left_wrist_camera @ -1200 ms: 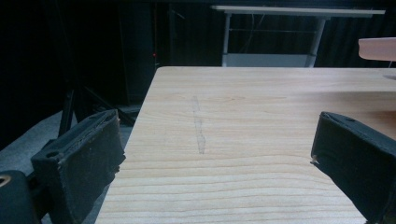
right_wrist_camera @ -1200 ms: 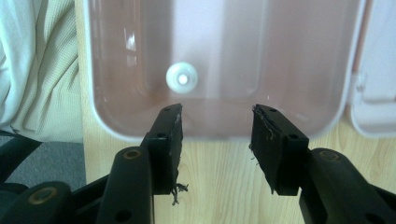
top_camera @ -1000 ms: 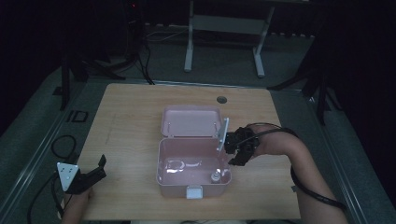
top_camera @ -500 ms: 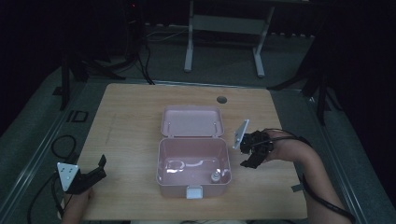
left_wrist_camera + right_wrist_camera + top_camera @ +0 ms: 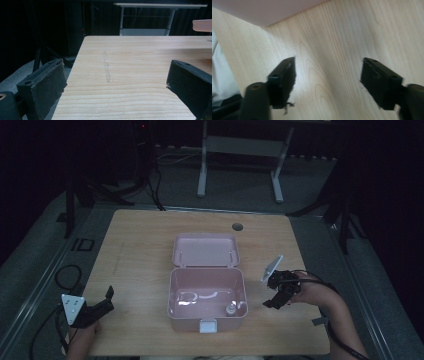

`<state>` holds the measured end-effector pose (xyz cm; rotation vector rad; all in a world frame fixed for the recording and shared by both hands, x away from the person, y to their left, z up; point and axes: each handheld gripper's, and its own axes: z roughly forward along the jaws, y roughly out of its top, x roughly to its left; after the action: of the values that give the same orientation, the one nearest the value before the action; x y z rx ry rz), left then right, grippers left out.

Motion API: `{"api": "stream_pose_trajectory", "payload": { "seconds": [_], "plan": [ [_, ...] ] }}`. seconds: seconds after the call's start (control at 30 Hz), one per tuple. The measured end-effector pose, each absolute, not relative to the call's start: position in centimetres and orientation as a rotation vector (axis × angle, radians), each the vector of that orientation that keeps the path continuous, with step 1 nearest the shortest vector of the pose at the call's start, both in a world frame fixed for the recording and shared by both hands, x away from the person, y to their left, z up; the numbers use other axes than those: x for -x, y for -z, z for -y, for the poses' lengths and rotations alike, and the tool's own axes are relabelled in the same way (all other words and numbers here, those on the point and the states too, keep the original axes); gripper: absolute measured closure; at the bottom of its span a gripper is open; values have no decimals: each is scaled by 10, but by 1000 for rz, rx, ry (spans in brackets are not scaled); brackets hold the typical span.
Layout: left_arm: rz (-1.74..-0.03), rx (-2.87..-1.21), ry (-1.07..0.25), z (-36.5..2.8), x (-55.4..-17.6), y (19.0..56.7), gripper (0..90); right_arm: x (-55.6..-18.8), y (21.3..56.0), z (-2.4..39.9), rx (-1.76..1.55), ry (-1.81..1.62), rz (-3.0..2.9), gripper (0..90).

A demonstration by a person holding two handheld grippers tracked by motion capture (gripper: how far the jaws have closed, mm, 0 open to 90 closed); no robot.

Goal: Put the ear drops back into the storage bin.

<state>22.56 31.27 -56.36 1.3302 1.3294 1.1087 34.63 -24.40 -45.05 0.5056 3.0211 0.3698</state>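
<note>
A pink box stands open at the table's middle front, its lid folded back flat. Inside lie a small pale bottle-like thing at the front right and a glossy clear item. My right gripper hangs just right of the box, tilted down at the bare wood, jaws open and empty; the box's pink wall crosses the top of the right gripper view. My left gripper rests open at the table's front left corner, jaws wide apart over bare wood.
The wooden table has a round cable hole at the back. Its left edge runs close beside my left gripper. A white-legged table stands behind in the dark room. A white latch sits on the box front.
My right gripper has pulled out from over the box's right rim and moved right and toward me, turning its jaws down at the table. The left gripper has stayed put.
</note>
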Motion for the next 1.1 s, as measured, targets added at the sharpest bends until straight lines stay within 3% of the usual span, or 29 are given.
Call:
{"api": "stream_pose_trajectory", "payload": {
  "seconds": [0.13,1.1],
  "plan": [
    [-1329,-1329,-1107,-313,-226,564,24,-347,464,252,-555,-399,-3005,129],
    [-1327,-1331,-1107,-313,-225,564,24,-347,529,333,-1079,-841,-2440,117]
  ]
}}
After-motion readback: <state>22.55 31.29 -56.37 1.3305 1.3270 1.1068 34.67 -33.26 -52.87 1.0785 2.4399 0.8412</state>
